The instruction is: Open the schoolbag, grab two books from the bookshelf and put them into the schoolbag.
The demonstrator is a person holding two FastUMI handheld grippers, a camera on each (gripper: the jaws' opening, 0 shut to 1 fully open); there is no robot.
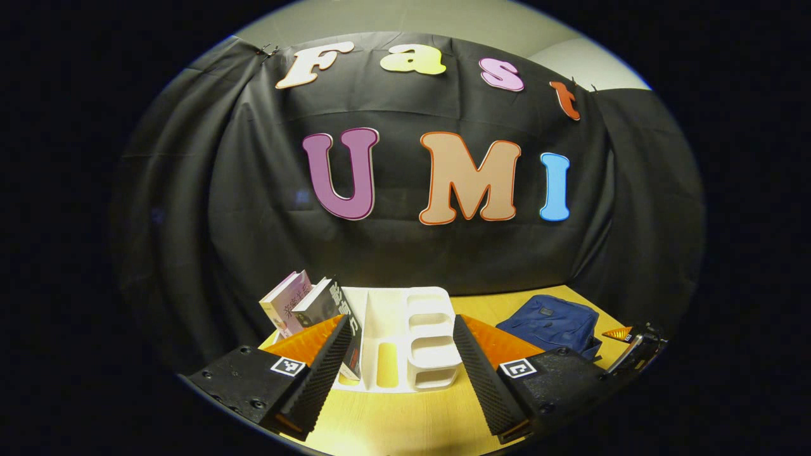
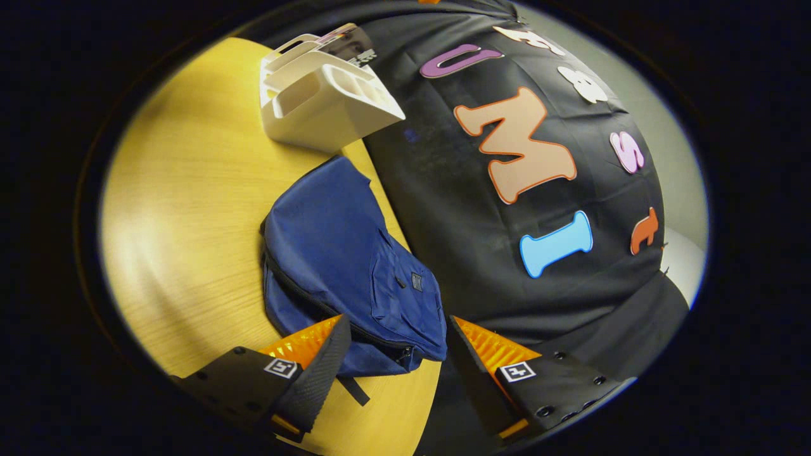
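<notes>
A dark blue schoolbag [image 2: 348, 266] lies flat on the wooden table [image 2: 190, 190], its zip shut as far as I can see. My right gripper [image 2: 396, 361] stands open just short of the bag's near corner, holding nothing. In the left gripper view the bag [image 1: 551, 323] lies to the right of a white bookshelf [image 1: 412, 335]. A pale pink book [image 1: 285, 304] and a black book [image 1: 326, 304] lean in the shelf's left end. My left gripper [image 1: 402, 367] is open in front of the shelf, apart from it. The right gripper [image 1: 637, 348] shows at the far right.
The white bookshelf [image 2: 323, 95] stands past the bag near the table's back edge, with the books [image 2: 348, 41] behind it. Black cloth [image 2: 481, 240] hangs right behind the table. Bare tabletop [image 1: 405, 418] stretches in front of the shelf.
</notes>
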